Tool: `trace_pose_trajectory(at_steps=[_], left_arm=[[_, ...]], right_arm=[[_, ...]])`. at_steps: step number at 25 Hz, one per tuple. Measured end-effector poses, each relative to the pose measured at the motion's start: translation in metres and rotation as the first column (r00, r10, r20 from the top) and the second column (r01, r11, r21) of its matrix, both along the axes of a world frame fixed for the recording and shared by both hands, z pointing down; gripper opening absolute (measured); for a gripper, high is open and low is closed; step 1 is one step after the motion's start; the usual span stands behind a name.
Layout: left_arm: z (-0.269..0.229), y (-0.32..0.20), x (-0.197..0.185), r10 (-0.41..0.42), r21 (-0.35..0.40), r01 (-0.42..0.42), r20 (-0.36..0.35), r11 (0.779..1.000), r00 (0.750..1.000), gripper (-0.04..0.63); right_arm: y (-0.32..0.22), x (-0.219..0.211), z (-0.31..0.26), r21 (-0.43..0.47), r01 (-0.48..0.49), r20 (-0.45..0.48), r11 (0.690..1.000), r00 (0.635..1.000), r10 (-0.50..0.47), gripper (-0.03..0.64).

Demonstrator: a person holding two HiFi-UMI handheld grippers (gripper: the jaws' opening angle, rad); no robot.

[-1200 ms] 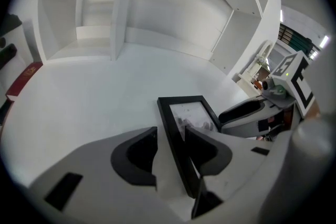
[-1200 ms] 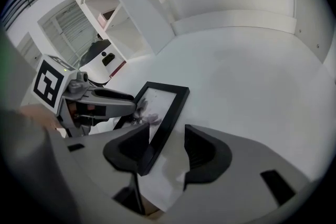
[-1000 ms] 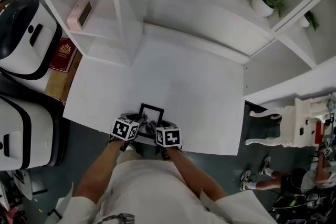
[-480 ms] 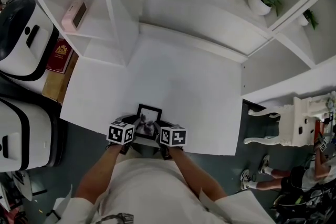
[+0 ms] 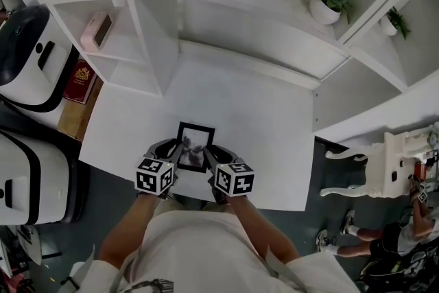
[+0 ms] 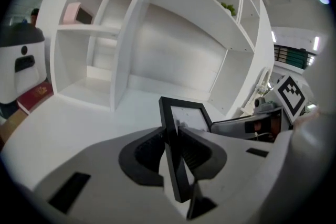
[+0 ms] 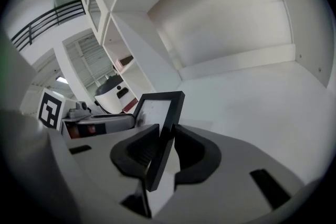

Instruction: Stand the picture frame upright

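**Both claws clamped on the picture frame at the near edge of the desk**

The picture frame [image 5: 195, 146] is a small black one with a pale picture inside. It sits over the near part of the white desk [image 5: 274, 127], just in front of the person, with its face turned up toward the head view. I cannot tell whether its lower edge touches the desk.

The left claw [image 5: 176, 150] has the frame's left side. In the left gripper view the black edge of the frame [image 6: 174, 162] runs straight up between the two dark pads of the claw [image 6: 176, 140]. Both pads press on it, so the jaws are nearly together with only the frame's thickness between them.

The right claw [image 5: 213, 155] grips the opposite side in the same way. In the right gripper view the frame [image 7: 159, 152] leans a little to the right between the pads of the claw [image 7: 165, 140], which are closed onto its edge. Each claw shows up in the other's view, just across the frame.

The person's bare forearms reach in from below, and the two marker cubes sit close together at the desk's near edge.

Behind the desk stands a white shelf unit [image 5: 158, 44]. A pink clock [image 5: 96, 29] sits in a left compartment, and a red book [image 5: 81, 72] lies lower down beside it. Potted plants [image 5: 328, 0] stand on the upper right shelves. Two white and black machines [image 5: 27, 58] stand to the left of the desk.
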State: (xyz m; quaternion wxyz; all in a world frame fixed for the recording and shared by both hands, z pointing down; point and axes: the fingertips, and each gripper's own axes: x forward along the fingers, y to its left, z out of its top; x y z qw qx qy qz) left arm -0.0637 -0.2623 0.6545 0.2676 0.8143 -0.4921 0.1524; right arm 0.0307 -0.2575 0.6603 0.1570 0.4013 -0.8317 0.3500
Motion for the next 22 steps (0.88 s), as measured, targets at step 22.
trace_pose_trajectory(at_steps=[22], left_arm=[[-0.205, -0.055, -0.002, -0.145, 0.463, 0.117, 0.024, 0.879, 0.989, 0.083]], right_arm=[[-0.062, 0.000, -0.203, 0.509, 0.075, 0.023, 0.857, 0.995, -0.101, 0.082]])
